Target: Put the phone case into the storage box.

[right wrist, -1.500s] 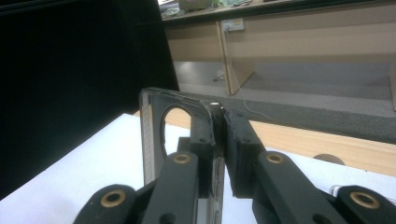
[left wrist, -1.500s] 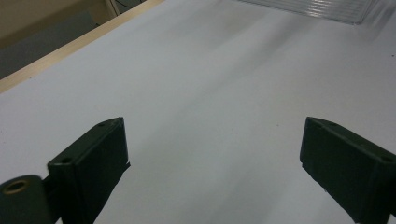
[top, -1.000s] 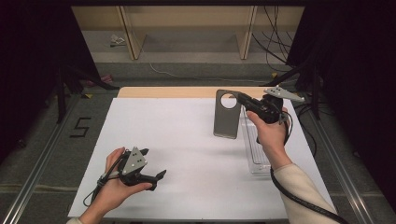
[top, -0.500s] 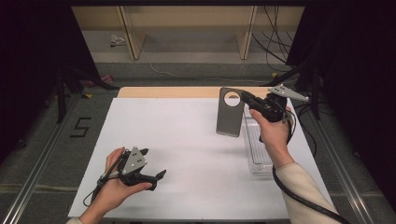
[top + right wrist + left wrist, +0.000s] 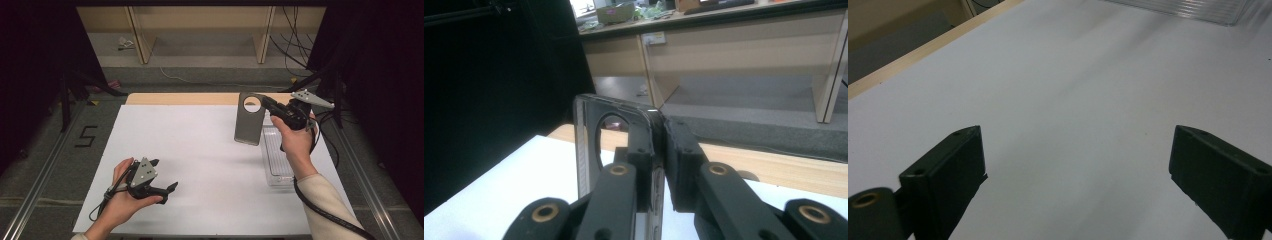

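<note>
Looks like a lab/test rig: white-topped table [image 5: 200, 150] ringed by black curtains [image 5: 35, 75], loose cables [image 5: 292, 40] on grey floor, tape mark [image 5: 86, 136], plywood benches [image 5: 744, 45] w/ clutter behind.

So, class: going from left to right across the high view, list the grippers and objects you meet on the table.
Left gripper → grey plate with a round hole → clear plastic tray → right gripper, shut on the plate's top corner.

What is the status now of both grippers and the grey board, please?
Left gripper open, low over the white table. Right gripper shut on grey board with round hole, held upright beside the clear tray. Nothing in the way.
</note>
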`<state>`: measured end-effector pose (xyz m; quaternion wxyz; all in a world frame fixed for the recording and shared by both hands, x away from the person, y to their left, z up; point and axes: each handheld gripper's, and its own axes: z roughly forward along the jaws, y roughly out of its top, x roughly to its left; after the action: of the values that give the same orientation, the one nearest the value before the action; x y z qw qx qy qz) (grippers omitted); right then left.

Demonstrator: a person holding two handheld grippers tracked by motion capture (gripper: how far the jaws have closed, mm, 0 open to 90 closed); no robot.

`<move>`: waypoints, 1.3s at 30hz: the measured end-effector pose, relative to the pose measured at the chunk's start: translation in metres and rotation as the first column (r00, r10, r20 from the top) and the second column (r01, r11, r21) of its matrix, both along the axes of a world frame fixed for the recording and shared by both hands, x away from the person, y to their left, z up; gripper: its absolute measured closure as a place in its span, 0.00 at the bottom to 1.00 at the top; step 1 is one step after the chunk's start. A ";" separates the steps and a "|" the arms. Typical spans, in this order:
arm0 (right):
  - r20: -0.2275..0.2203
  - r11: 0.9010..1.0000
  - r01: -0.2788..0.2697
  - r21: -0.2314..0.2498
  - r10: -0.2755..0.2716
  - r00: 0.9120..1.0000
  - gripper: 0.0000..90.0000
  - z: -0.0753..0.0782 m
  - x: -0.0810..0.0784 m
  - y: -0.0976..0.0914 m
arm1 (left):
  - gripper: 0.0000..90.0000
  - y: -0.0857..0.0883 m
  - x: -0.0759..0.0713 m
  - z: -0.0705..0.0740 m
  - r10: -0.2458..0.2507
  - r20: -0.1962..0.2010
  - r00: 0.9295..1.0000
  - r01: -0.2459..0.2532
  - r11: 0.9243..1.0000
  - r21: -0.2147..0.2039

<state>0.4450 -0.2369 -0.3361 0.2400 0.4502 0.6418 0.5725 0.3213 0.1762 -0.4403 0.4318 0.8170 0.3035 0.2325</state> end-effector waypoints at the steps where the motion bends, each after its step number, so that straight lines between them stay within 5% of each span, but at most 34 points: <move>1: 0.000 1.000 0.002 0.000 -0.002 1.000 0.92 0.000 0.000 0.000 | 0.08 0.000 0.000 0.000 0.000 -0.001 1.000 0.000 1.000 0.001; 39: 0.012 0.999 0.045 0.007 -0.045 0.999 0.92 0.003 0.002 -0.014 | 0.08 0.001 0.000 0.000 0.002 -0.001 1.000 -0.002 1.000 -0.001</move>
<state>0.4468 -0.2506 -0.3328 0.2549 0.4619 0.6282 0.5719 0.3214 0.1768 -0.4400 0.4318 0.8165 0.3048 0.2323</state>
